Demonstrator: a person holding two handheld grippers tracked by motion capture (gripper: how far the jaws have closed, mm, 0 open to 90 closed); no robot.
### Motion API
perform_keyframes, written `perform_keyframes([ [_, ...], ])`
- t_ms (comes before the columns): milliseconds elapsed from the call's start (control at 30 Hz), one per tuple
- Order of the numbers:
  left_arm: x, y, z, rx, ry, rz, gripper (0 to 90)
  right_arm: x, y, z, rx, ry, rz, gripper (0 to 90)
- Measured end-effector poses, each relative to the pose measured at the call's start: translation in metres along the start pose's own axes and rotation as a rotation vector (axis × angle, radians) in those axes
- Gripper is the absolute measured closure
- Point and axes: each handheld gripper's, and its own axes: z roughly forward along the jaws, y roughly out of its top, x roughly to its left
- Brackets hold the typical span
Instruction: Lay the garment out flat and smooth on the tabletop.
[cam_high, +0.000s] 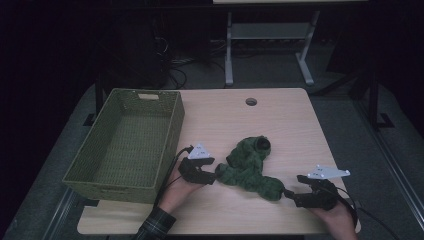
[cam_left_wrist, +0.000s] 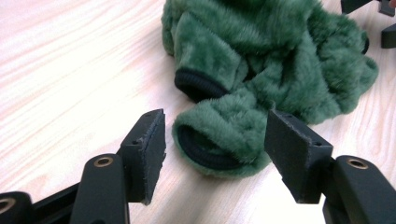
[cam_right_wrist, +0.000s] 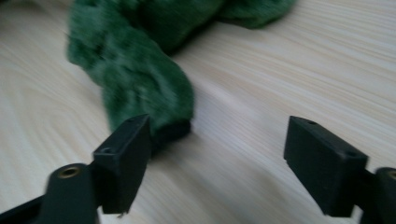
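Observation:
A fuzzy green garment (cam_high: 250, 165) with black cuffs lies bunched on the wooden table (cam_high: 280, 115). My left gripper (cam_high: 214, 176) sits at its left end, open, and in the left gripper view one black-rimmed sleeve cuff (cam_left_wrist: 210, 144) lies between the two pads (cam_left_wrist: 149, 149). My right gripper (cam_high: 291, 196) is at the garment's right end, open. In the right gripper view the other sleeve end (cam_right_wrist: 154, 102) lies beside the left pad (cam_right_wrist: 123, 154), with bare table between the jaws.
A green woven basket (cam_high: 127, 142) stands on the table's left side, close to my left hand. A round cable hole (cam_high: 251, 101) is near the far edge. A desk frame (cam_high: 270, 45) stands on the floor beyond.

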Motion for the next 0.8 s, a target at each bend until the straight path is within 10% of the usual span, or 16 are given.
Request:
perform_keyframes([
  [633, 0.011, -0.006, 0.031, 0.049, -0.052, 0.01, 44.0, 0.006, 0.003, 0.021, 0.039, 0.089, 0.012, 62.4],
  [800, 0.011, -0.006, 0.033, 0.08, -0.08, -0.002, 64.1, 0.004, 0.003, 0.022, 0.047, 0.09, 0.003, 77.8],
])
